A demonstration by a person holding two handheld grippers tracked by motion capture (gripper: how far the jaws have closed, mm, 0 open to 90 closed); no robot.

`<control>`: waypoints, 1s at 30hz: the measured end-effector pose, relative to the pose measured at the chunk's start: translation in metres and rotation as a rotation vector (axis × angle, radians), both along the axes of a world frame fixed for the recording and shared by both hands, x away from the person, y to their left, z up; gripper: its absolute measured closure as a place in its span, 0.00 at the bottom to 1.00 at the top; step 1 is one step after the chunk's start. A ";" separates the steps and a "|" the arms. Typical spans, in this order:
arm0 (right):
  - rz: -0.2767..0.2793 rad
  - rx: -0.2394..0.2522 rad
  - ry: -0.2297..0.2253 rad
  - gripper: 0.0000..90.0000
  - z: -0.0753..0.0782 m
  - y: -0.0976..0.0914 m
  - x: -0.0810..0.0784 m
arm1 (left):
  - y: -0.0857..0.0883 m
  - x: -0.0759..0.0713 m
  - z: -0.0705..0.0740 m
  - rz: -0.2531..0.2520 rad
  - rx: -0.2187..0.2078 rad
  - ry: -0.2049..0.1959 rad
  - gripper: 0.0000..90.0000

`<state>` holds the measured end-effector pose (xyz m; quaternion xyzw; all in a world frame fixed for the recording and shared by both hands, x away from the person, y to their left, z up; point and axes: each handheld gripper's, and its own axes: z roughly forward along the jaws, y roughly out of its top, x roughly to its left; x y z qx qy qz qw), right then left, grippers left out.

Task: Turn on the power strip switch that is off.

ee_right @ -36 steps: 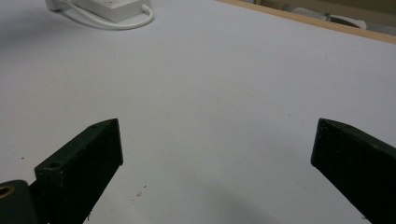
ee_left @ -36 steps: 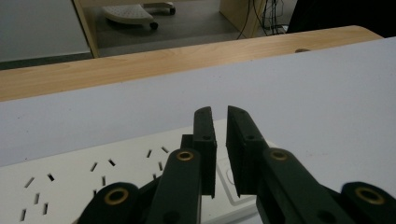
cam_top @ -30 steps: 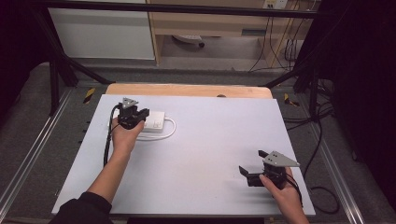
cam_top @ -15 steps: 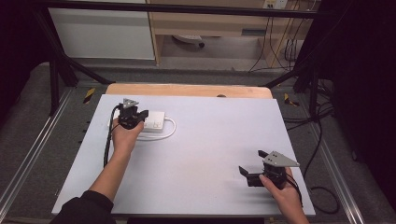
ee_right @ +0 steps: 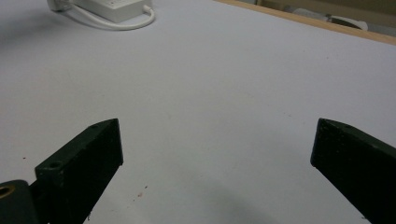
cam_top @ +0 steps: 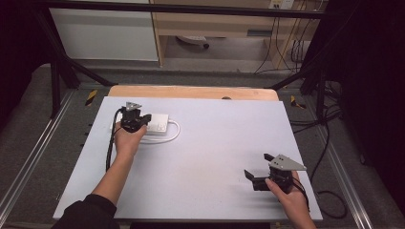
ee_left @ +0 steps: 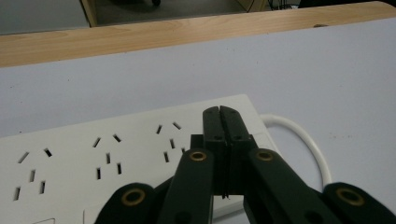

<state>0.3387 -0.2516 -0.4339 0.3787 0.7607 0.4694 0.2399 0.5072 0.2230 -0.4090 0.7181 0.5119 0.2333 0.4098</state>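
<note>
Resting on the white worktop (cam_top: 210, 157), the power strip (cam_top: 157, 127) lies far left under the left tool (cam_top: 143, 119) — jaws pressed together over its sockets (ee_left: 105, 156). Right tool (ee_right: 215, 172) — spread wide, well apart.

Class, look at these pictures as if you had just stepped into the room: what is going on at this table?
A person works at a white table with a gripper in each hand. The left gripper is over a white power strip near the far left of the table, its jaws pressed together with nothing between them, tips over the strip's top beside the sockets. The strip's white cable loops out beside it. The right gripper sits near the front right corner, jaws wide open over bare tabletop.
</note>
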 end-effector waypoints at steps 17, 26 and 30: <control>0.002 -0.001 0.002 0.03 0.000 0.000 0.000 | -0.001 0.000 -0.011 0.006 0.017 0.027 1.00; 0.001 0.001 0.001 0.03 0.000 0.000 0.000 | 0.003 0.000 -0.014 0.015 0.028 0.040 1.00; 0.002 0.000 0.000 0.03 0.000 0.000 0.000 | 0.005 0.000 -0.016 0.019 0.027 0.044 1.00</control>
